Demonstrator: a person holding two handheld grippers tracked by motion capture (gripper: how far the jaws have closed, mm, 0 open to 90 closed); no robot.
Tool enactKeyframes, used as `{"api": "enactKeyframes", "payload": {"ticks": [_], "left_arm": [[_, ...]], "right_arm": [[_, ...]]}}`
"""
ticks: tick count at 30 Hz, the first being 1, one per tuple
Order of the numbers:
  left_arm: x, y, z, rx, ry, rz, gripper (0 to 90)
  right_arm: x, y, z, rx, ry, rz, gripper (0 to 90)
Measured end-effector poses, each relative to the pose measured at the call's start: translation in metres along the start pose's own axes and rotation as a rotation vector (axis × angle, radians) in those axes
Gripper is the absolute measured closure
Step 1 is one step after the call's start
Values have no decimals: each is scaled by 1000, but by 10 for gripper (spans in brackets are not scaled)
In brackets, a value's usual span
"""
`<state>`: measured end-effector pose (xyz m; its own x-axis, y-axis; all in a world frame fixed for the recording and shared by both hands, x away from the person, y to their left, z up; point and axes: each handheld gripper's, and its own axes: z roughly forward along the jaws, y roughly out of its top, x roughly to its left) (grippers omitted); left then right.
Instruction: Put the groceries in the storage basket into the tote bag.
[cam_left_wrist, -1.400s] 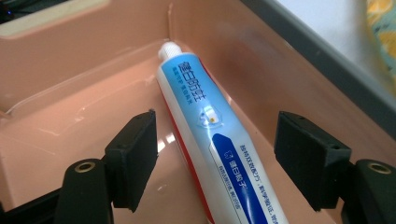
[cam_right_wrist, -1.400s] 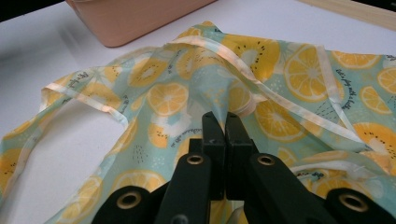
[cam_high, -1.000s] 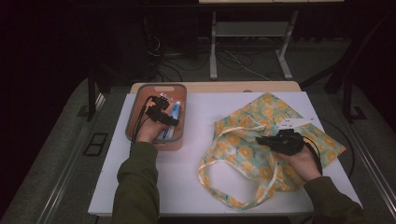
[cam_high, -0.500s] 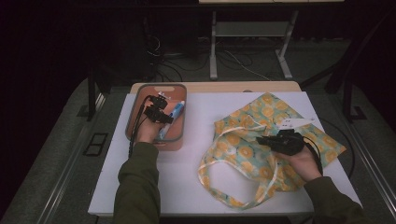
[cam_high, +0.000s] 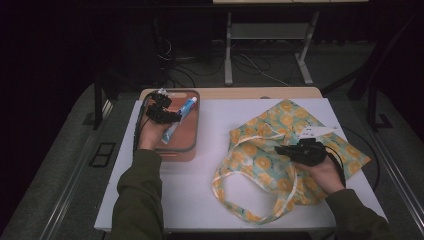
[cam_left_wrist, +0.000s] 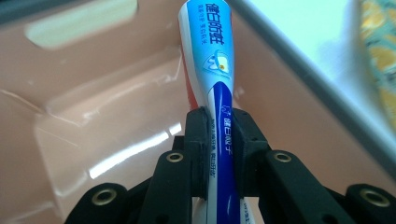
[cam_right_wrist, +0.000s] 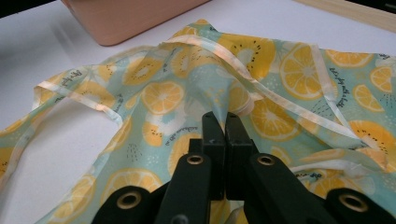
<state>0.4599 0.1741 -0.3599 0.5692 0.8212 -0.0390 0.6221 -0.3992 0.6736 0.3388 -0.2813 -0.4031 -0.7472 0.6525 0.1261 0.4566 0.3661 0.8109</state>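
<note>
White table (cam_high: 210, 200), grey carpet (cam_high: 60, 165), dark rm.

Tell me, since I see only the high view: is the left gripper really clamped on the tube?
Observer: Yes. In the left gripper view the left gripper has just closed, its pads pressing the blue lower part of the tube.
Operator: Is the tube clear of the tray?
Observer: Its far end points up over the pink tray; whether it touches the floor I cannot tell.
Operator: And the right gripper?
Observer: The right gripper is shut, pinching a fold of the bag.
</note>
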Motion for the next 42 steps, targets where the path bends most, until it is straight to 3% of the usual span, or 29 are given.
{"api": "enactKeyframes", "payload": {"ticks": [4,12,20,25,31,35,42], "left_arm": [[-7,3,-22,-58,-26,10,782],[-33,1,-56,-97,-104,80,784],[-85,-12,-68,-114,-198,191,784],[-119,-23,-63,-125,-266,242,784],[-159,-33,-41,-87,-333,309,784],[-177,-36,-22,-46,-366,352,785],[-201,-32,14,2,-405,377,785]], "right_arm": [[-1,0,-1,-3,-2,5,892],[-2,0,-2,-8,-7,5,892],[-2,0,-3,-12,-11,4,892],[-2,0,-4,-19,-11,6,892],[-2,1,-5,-31,-14,3,892],[-2,2,-7,-41,-14,9,892],[-1,4,-8,-56,-15,1,892]]}}
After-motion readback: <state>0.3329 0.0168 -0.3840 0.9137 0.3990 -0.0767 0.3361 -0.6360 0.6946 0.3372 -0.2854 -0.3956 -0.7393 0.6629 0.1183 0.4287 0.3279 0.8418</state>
